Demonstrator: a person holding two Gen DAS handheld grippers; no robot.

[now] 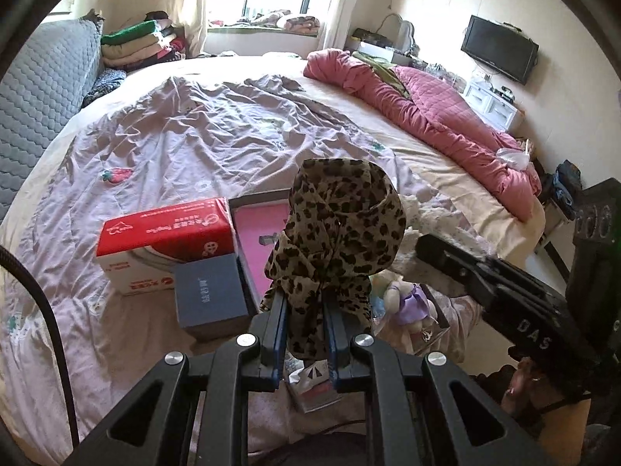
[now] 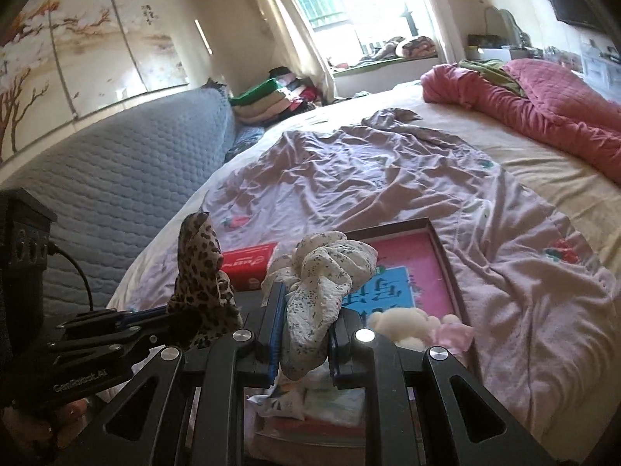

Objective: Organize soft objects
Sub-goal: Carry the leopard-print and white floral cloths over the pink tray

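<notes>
Your left gripper (image 1: 304, 306) has black arms with blue pads, and the scarf (image 1: 341, 229) in it is tan with dark leopard spots. The cloth (image 2: 322, 275) in your right gripper (image 2: 304, 326) is cream with small grey-blue flecks. At lower left sits a red-and-white carton (image 1: 163, 240) beside a slate-blue box (image 1: 211, 295). The sheet (image 1: 194, 136) is pale lilac with strawberry prints; the quilt (image 1: 434, 108) at upper right is rose pink.
</notes>
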